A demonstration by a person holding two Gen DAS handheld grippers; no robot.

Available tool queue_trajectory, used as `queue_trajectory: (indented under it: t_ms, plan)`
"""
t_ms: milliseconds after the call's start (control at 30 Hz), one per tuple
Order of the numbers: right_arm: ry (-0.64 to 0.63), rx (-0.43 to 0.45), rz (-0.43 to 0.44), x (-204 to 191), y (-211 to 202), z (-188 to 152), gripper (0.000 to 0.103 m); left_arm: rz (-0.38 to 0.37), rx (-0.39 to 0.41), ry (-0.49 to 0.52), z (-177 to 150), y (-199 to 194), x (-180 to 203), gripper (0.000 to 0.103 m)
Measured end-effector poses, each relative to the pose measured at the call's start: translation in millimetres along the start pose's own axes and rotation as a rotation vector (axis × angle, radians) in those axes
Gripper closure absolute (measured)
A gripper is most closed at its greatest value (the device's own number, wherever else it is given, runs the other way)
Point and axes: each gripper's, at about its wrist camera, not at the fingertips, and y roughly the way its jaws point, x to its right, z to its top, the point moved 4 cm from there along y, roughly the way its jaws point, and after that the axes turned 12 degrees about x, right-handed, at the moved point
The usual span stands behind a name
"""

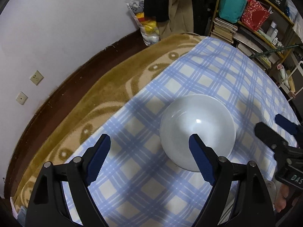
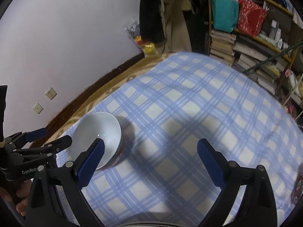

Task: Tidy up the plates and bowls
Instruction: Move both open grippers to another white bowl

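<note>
A bowl point(image 1: 197, 124), white inside, stands upright on the blue plaid cloth point(image 1: 217, 71). In the right wrist view the bowl point(image 2: 94, 130) shows a dark red patterned outside. My left gripper point(image 1: 151, 147) hangs open over the cloth, nothing between its blue pads; its right finger point(image 1: 198, 153) overlaps the bowl's near rim in the picture. My right gripper point(image 2: 151, 151) is open too, with bare cloth between its fingers and the bowl behind its left finger point(image 2: 92, 158). Each gripper shows in the other's view: the right gripper point(image 1: 268, 122) to the bowl's right, the left gripper point(image 2: 55, 135) to its left.
The cloth lies over a brown patterned blanket point(image 1: 106, 87) that runs along a dark wooden edge and a white wall. Shelves point(image 1: 251, 28) with books and boxes stand at the back right. A red patterned thing point(image 2: 298, 187) peeks in at the right edge.
</note>
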Motion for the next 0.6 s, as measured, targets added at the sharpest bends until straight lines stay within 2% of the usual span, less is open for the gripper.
queue_trajectory:
  t_ms: [200,333,467,567,600]
  plan:
    - [0.029,-0.064,0.041,-2,28,-12,0.001,-0.009,-0.026,0.01,-6,20,5,0.02]
    - [0.044,-0.093,0.065,-6,41,-15,0.004,-0.04,-0.068,-0.023,-10,34,3,0.028]
    - [0.102,-0.128,0.146,-11,53,-16,0.007,-0.06,-0.083,-0.046,-10,39,1,0.028]
    - [0.13,-0.149,0.161,-13,61,-16,0.02,-0.066,-0.084,-0.049,-11,43,0,0.031]
    - [0.129,-0.154,0.157,-14,64,-16,0.026,-0.069,-0.09,-0.053,-12,45,0,0.037]
